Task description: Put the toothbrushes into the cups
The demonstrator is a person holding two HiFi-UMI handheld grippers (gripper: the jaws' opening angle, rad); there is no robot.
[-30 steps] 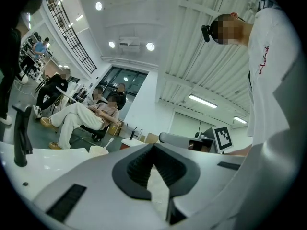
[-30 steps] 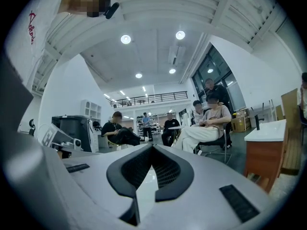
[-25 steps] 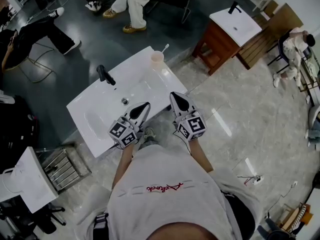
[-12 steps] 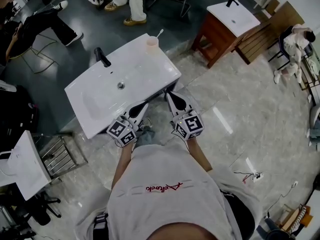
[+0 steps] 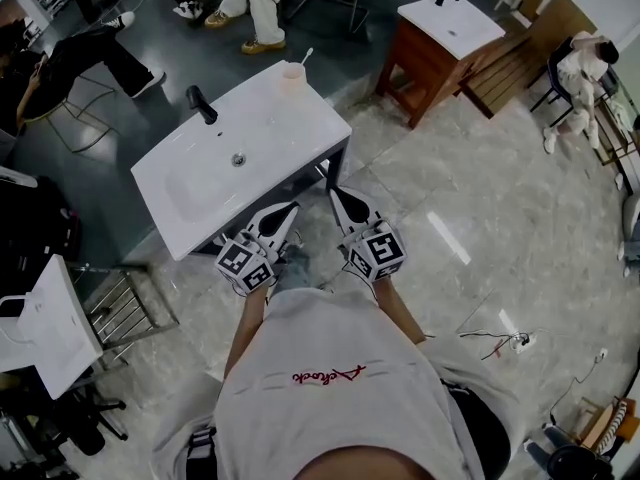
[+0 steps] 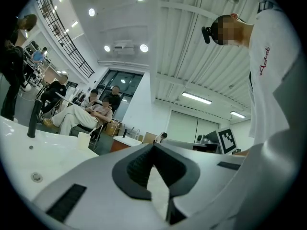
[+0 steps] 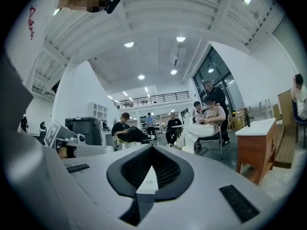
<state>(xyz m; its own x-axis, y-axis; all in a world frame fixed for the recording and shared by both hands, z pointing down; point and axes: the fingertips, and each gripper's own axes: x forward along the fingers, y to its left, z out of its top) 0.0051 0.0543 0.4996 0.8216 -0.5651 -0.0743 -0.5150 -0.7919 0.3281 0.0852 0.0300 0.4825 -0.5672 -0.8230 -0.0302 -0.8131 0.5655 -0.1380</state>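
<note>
Left gripper (image 5: 289, 209) and right gripper (image 5: 336, 195) have been pulled back off the washbasin (image 5: 200, 183), both clenched on nothing; toothbrush (image 5: 305, 56) is already stood in the cup (image 5: 292, 76) at the far corner, so probably done.

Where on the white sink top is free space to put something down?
Free: the back ledge of the sink between the faucet and the cup, and the flat strip along its right edge. Only the cup's far corner is taken.
</note>
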